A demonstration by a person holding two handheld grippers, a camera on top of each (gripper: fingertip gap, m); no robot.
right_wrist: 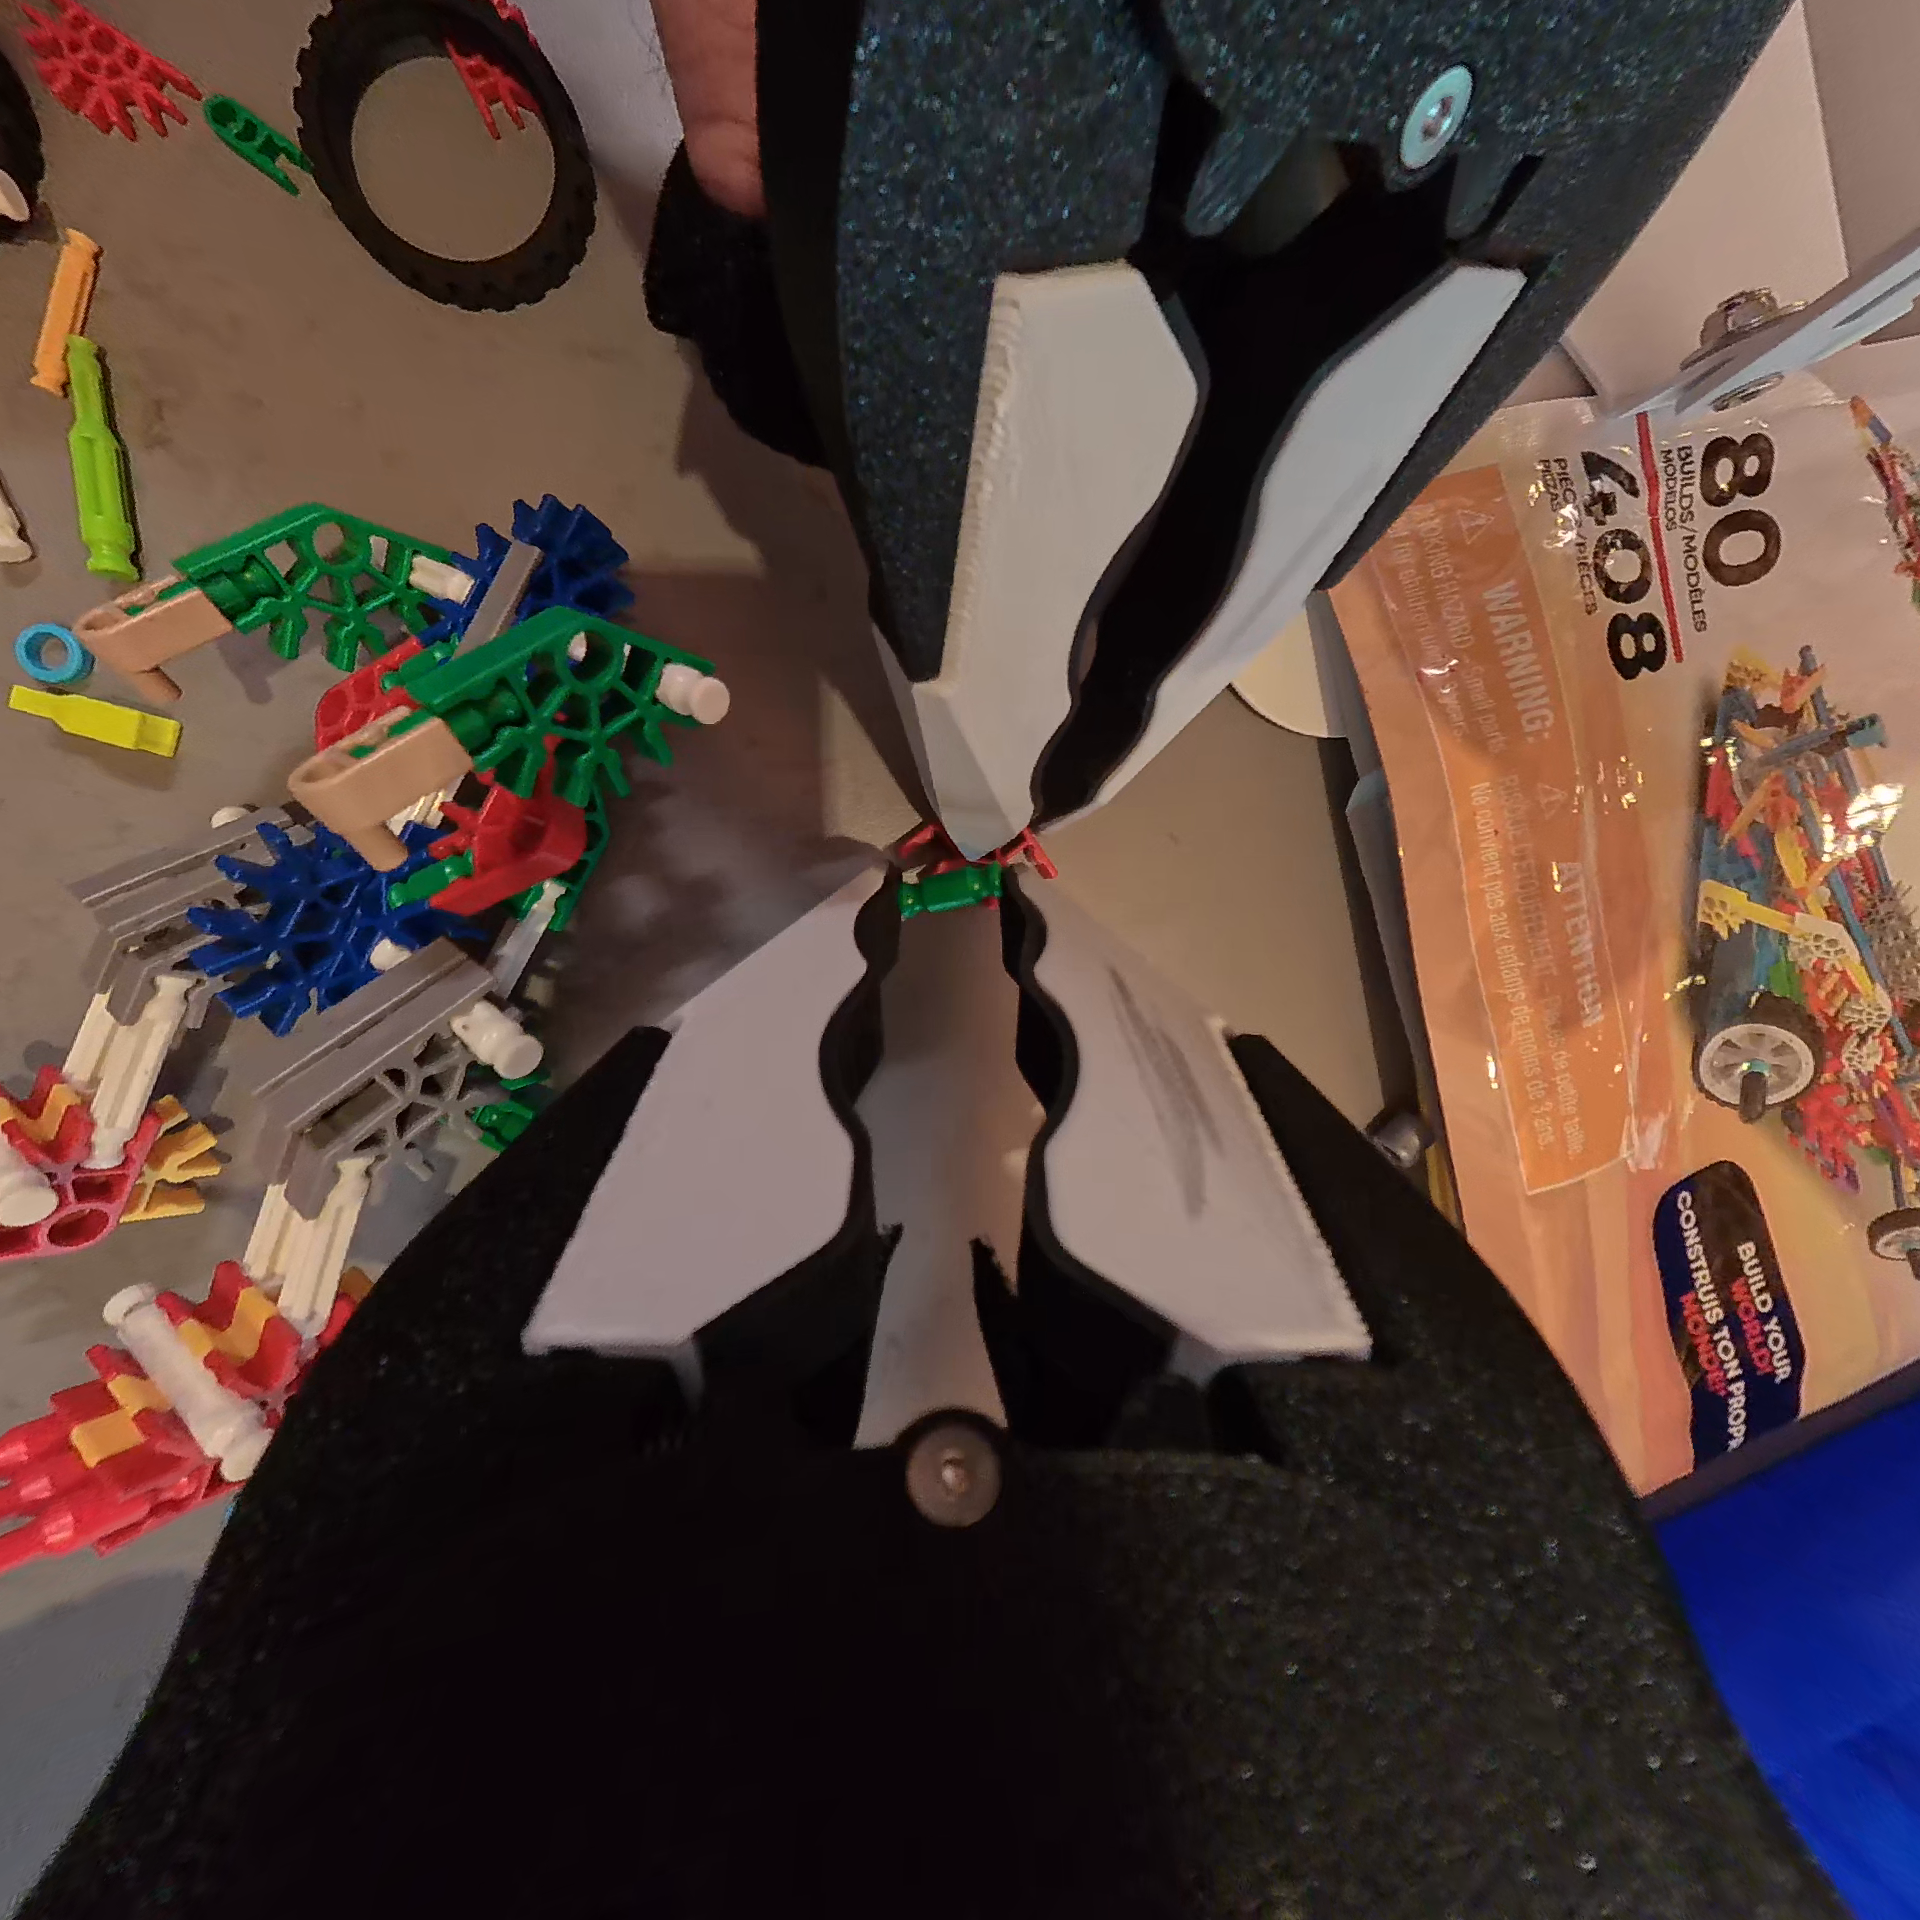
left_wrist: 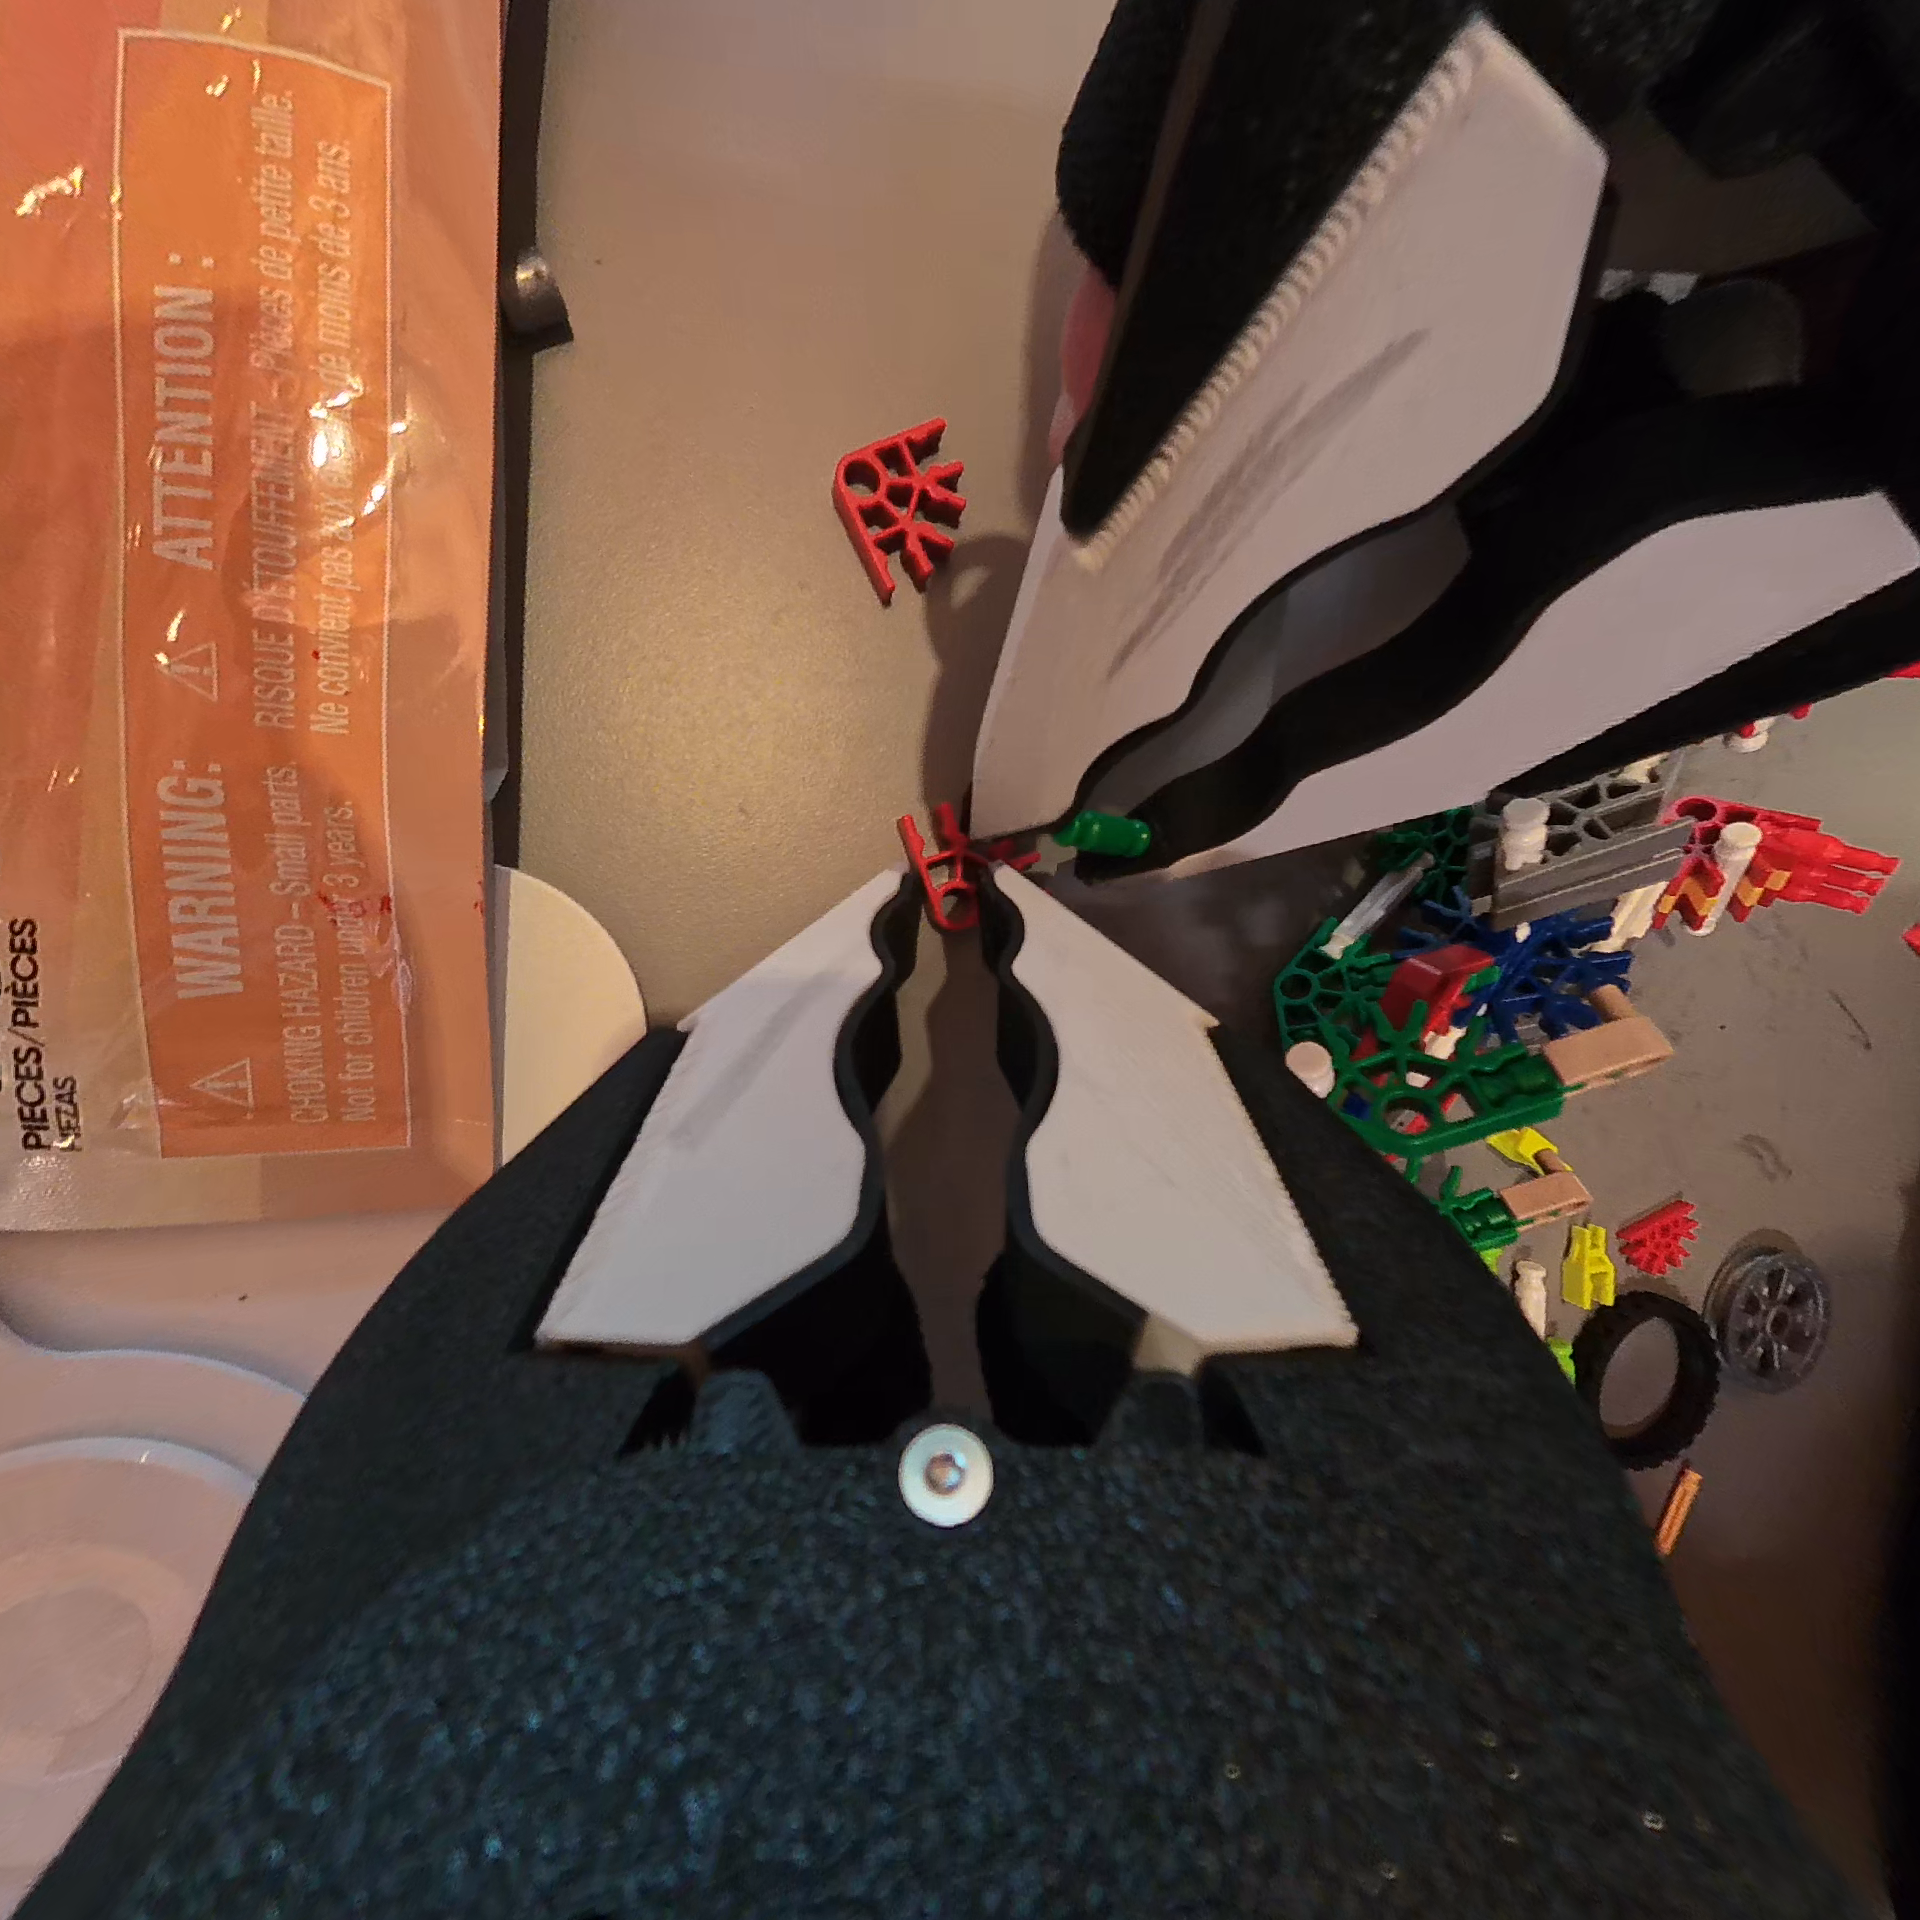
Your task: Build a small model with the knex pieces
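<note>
Left tongs [left_wrist: 951,883] pinching a small red plastic connector piece [left_wrist: 943,868]; right tongs [right_wrist: 951,896] pinching a short green plastic rod [right_wrist: 951,891], tip to tip above the grey surface [left_wrist: 748,312]. Second red fan-shaped connector [left_wrist: 899,504] lying loose nearby. Mixed heap of coloured plastic construction pieces [right_wrist: 416,790] and black rubber tyre [right_wrist: 447,156] beside. Orange-printed clear plastic bag [right_wrist: 1621,935] bearing warning text and a toy-car picture.
</note>
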